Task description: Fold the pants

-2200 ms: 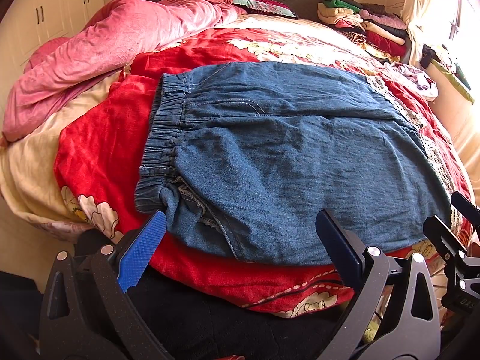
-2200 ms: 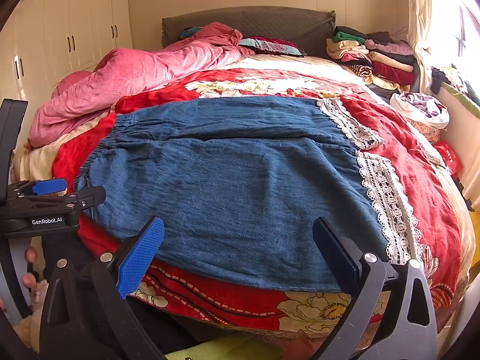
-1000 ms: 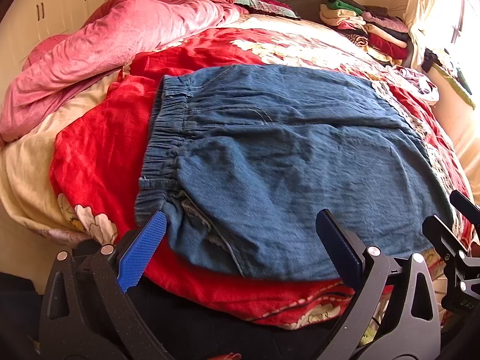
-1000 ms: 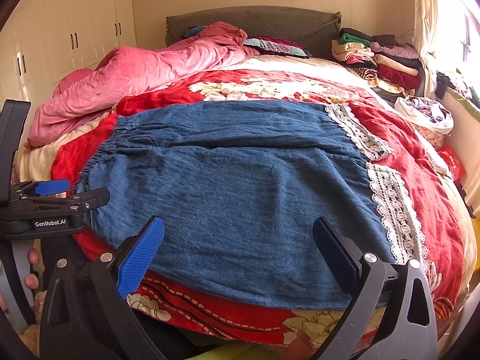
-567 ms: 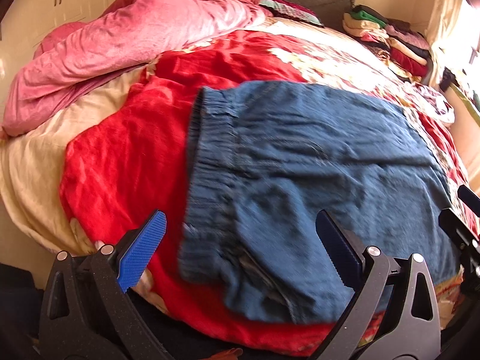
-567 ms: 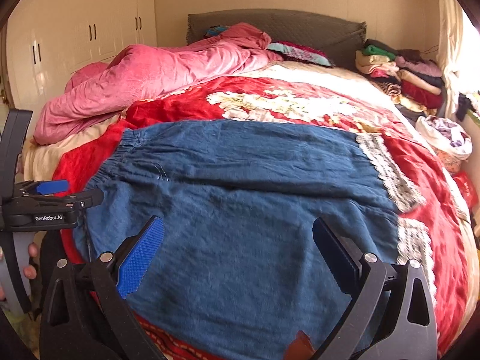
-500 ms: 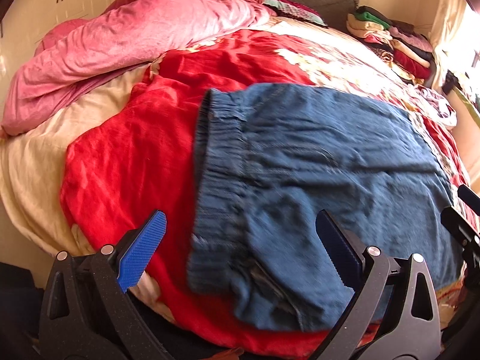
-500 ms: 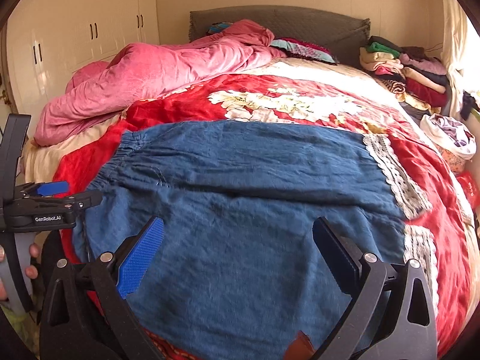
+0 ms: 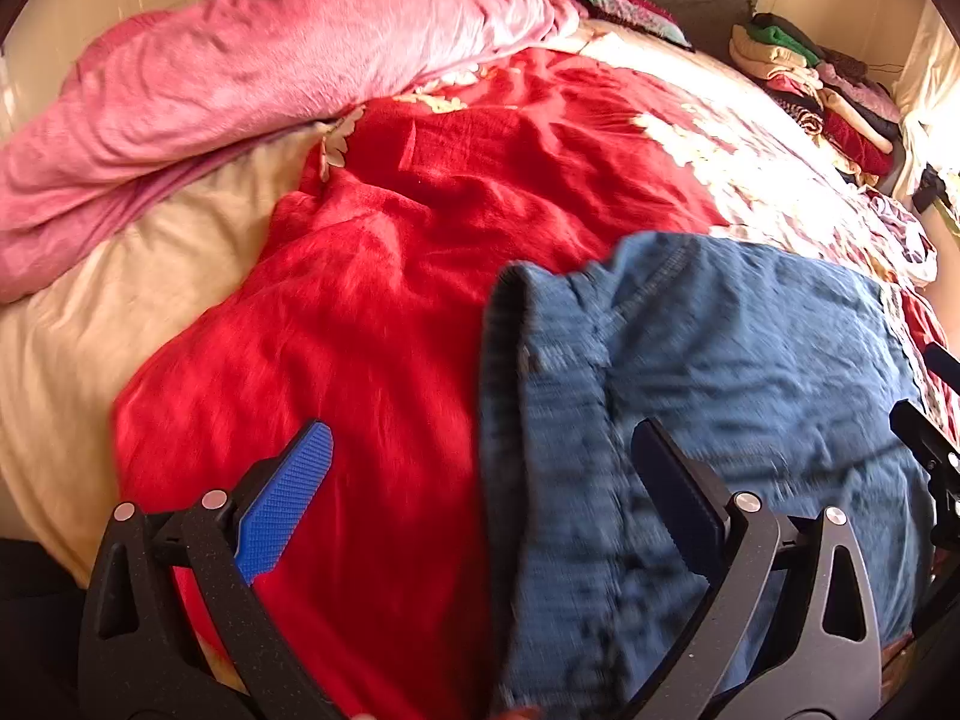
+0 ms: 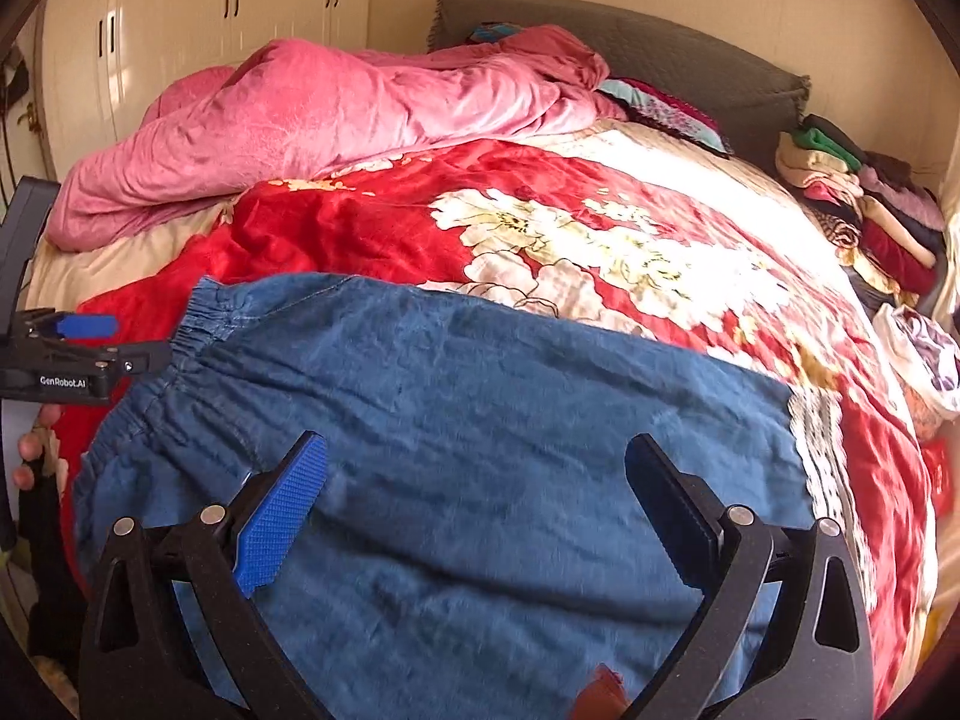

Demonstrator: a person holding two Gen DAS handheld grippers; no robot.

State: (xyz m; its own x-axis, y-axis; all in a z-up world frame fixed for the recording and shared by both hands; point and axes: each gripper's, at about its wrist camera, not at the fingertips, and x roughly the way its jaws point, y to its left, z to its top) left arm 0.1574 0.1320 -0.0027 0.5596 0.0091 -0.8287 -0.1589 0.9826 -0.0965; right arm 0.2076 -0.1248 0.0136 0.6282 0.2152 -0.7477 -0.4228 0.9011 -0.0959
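Blue denim pants (image 10: pixel 480 420) lie flat across the red floral blanket (image 10: pixel 372 228), elastic waistband (image 10: pixel 201 315) to the left and white lace hem (image 10: pixel 822 462) to the right. In the left wrist view the pants (image 9: pixel 720 360) fill the right half, with the waistband edge (image 9: pixel 504 360) running between the fingers. My left gripper (image 9: pixel 480 480) hovers open over that waistband edge, nothing held. My right gripper (image 10: pixel 474 486) is open above the middle of the pants. The left gripper (image 10: pixel 78 354) also shows at the right wrist view's left edge.
A rumpled pink duvet (image 10: pixel 336 120) lies at the back left of the bed. A stack of folded clothes (image 10: pixel 858 198) sits at the back right by the grey headboard (image 10: pixel 660 54). White wardrobes (image 10: pixel 210 30) stand to the left. A person's fingers (image 10: pixel 30 450) hold the left tool.
Both grippers have moved forward and leftward over the bed; the pants now sit further right and closer in the views. Both stay open, and the pants lie as before.
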